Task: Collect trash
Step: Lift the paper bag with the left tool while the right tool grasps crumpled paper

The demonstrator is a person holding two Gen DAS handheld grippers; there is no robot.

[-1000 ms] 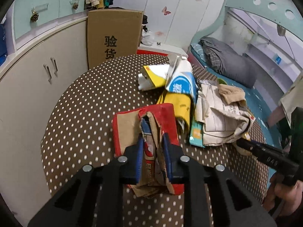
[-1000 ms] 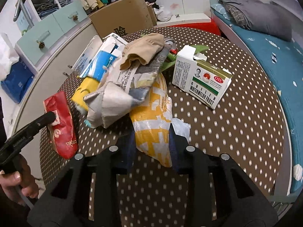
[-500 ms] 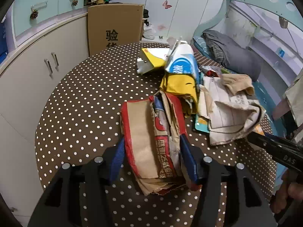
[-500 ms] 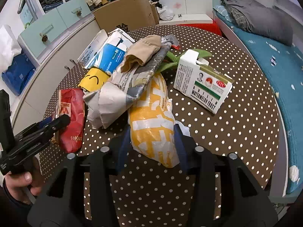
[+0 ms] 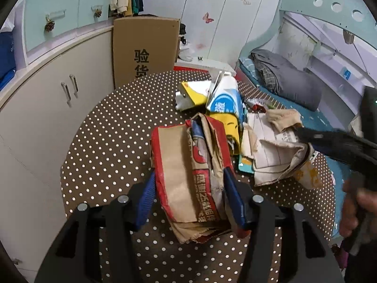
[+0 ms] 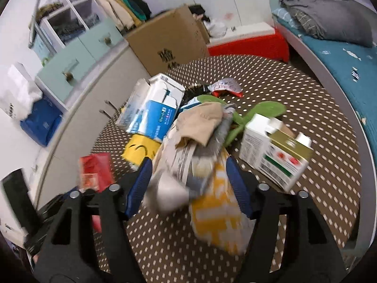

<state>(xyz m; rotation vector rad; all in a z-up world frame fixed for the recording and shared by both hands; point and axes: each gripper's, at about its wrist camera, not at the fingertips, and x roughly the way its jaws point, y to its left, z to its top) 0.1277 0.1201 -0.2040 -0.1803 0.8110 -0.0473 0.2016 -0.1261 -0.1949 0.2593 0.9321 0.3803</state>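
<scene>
A pile of trash lies on a round brown polka-dot table (image 5: 106, 127). My left gripper (image 5: 190, 198) is open, its jaws either side of a crumpled red and brown paper bag (image 5: 188, 165) that rests on the table. My right gripper (image 6: 188, 184) is open, straddling a yellow and white plastic bag (image 6: 216, 217) and a grey crumpled paper wad (image 6: 179, 165). The red bag also shows in the right wrist view (image 6: 96, 169). A blue and white carton (image 6: 153, 110), a yellow box (image 6: 139, 148) and a beige cloth (image 6: 202, 122) lie in the pile.
A white and green medicine box (image 6: 275, 155) stands right of the pile. A cardboard box (image 5: 145, 47) stands behind the table, cabinets (image 5: 47, 89) to the left, a bed (image 6: 341, 54) to the right. A red wrapper (image 6: 226, 87) lies at the far side.
Both grippers have opened: the left let go of the red paper bag, the right let go of the yellow plastic bag. The right gripper has moved forward over the pile.
</scene>
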